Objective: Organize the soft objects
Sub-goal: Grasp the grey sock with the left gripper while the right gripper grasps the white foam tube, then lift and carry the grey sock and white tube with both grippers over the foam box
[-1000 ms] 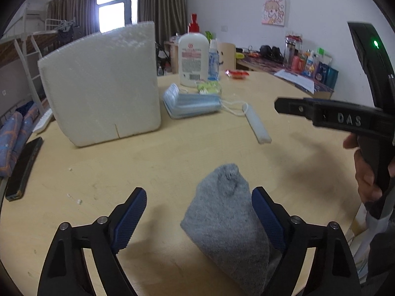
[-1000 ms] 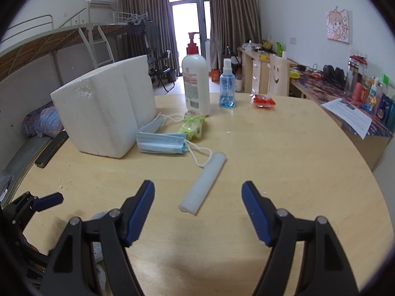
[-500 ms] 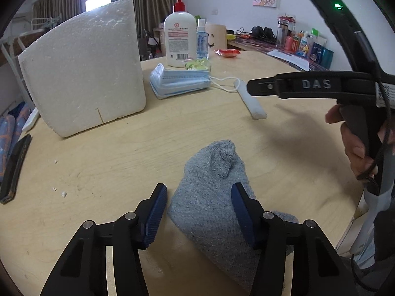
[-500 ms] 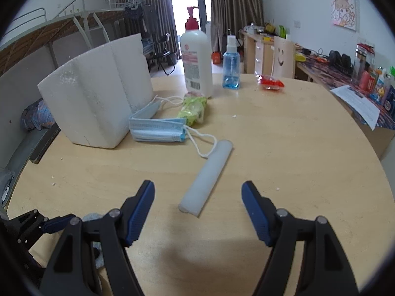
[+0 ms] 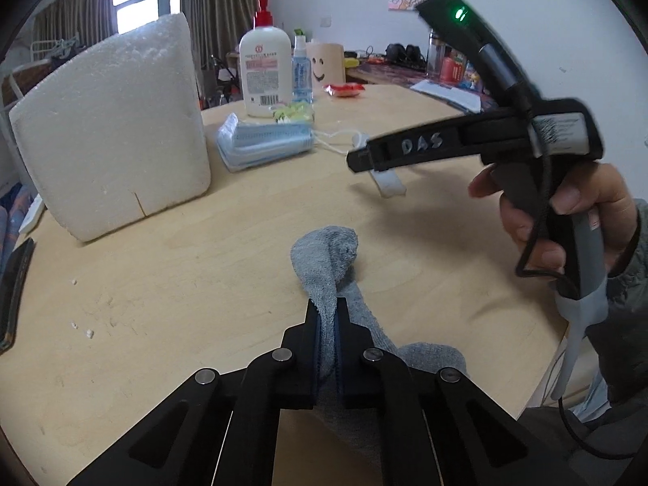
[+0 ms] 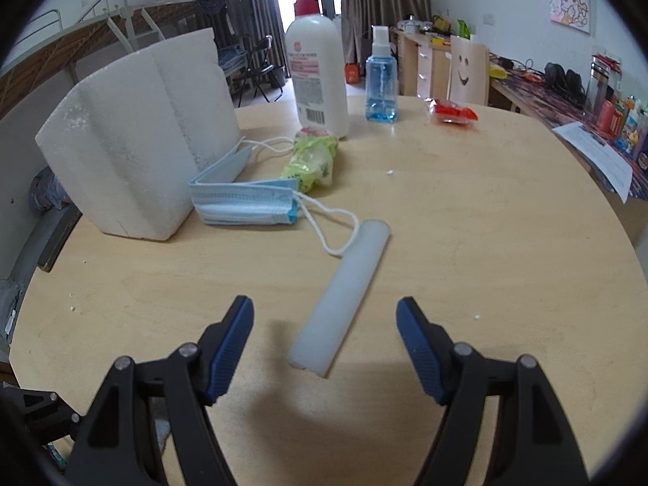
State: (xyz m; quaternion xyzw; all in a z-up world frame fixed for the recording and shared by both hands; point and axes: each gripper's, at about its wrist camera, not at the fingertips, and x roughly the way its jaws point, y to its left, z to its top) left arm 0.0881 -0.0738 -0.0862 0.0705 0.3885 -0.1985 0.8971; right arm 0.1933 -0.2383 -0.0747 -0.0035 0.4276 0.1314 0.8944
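Left gripper (image 5: 327, 320) is squeezed tight on the soft grey sock (image 5: 330, 261), which is bunched and fuzzy, its toe end poking past the pads onto the round wooden table (image 5: 182, 267). Right gripper (image 6: 324, 324) is wide open, holding nothing, above the near end of a white foam stick (image 6: 344, 291); only its camera shows that whole stick
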